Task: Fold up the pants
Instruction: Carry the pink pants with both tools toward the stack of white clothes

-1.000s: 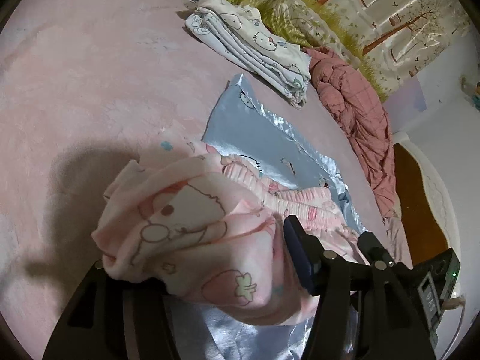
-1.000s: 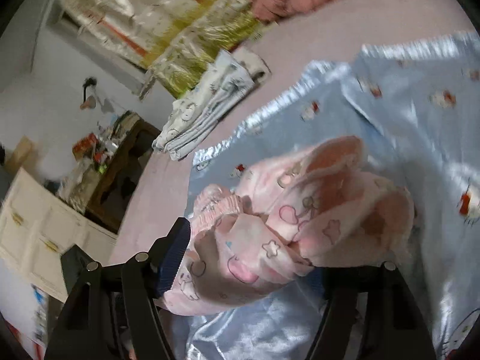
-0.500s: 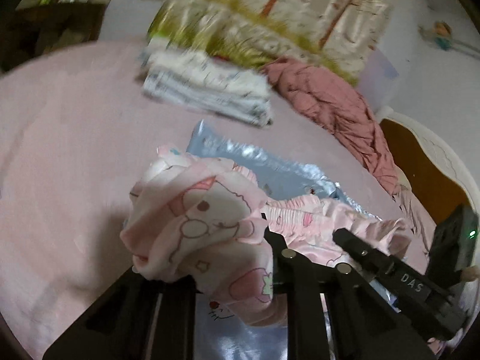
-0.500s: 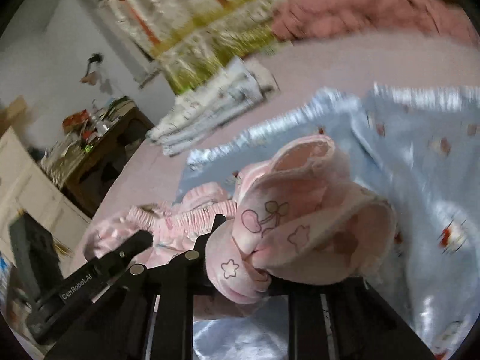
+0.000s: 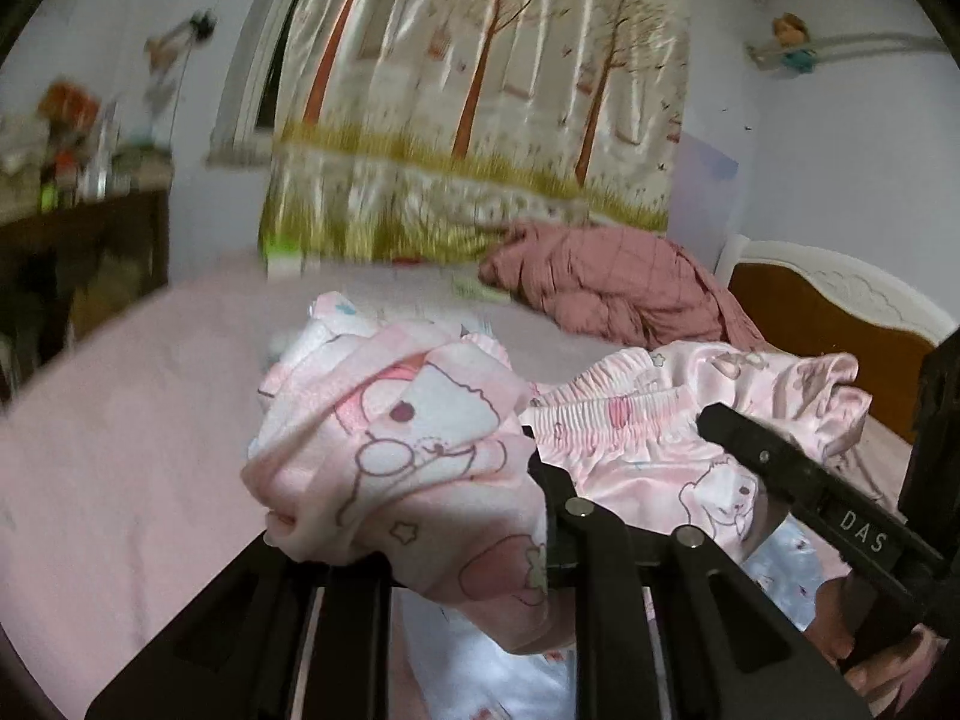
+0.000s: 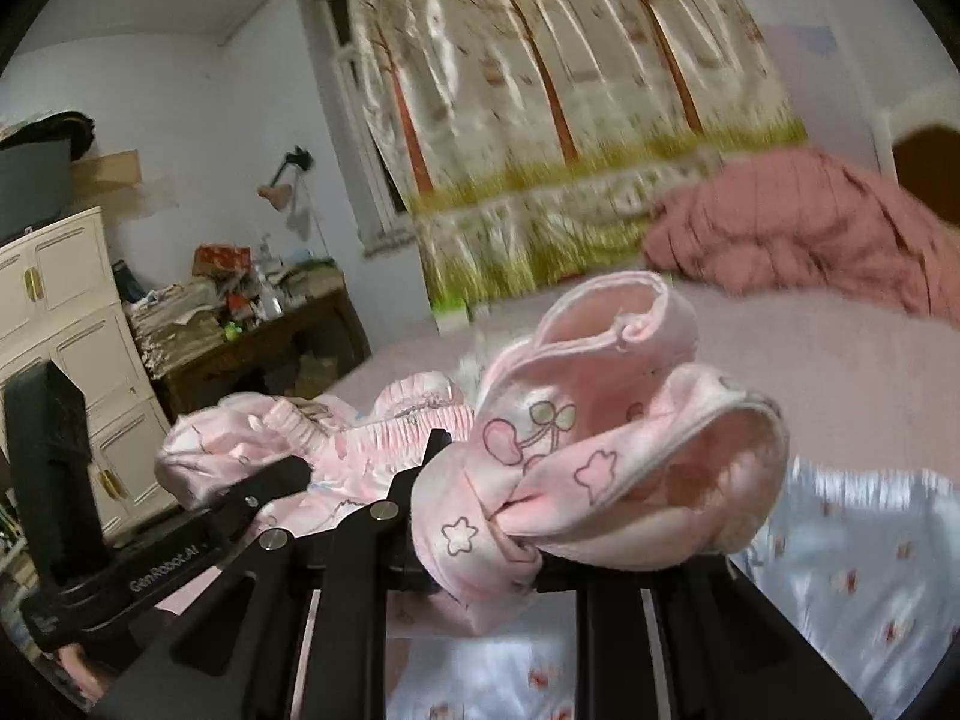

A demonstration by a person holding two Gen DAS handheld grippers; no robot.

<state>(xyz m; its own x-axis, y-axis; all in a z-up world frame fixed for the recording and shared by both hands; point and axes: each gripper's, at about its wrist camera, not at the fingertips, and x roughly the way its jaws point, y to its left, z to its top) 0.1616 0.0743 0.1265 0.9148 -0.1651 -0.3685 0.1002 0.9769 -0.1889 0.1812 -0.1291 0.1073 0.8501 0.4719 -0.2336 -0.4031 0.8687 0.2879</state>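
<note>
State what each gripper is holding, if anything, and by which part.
Both hold the pink pants: the left gripper and the right gripper each pinch a bunched wad of fabric; which part is unclear.

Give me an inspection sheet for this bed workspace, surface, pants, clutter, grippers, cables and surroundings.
Surface: pink bedsheet.
Job's things: pink pants bunched and lifted, elastic waistband stretched between both tools.
Clutter: light blue satin cloth under the pants; crumpled dusty-pink quilt at the far edge.
Grippers: left hand-held gripper shut on pink pants; right hand-held gripper shut on pink pants.
Cables: nothing seen.
Surroundings: tree-print curtain, cluttered dark desk, white cabinet, wooden headboard.
</note>
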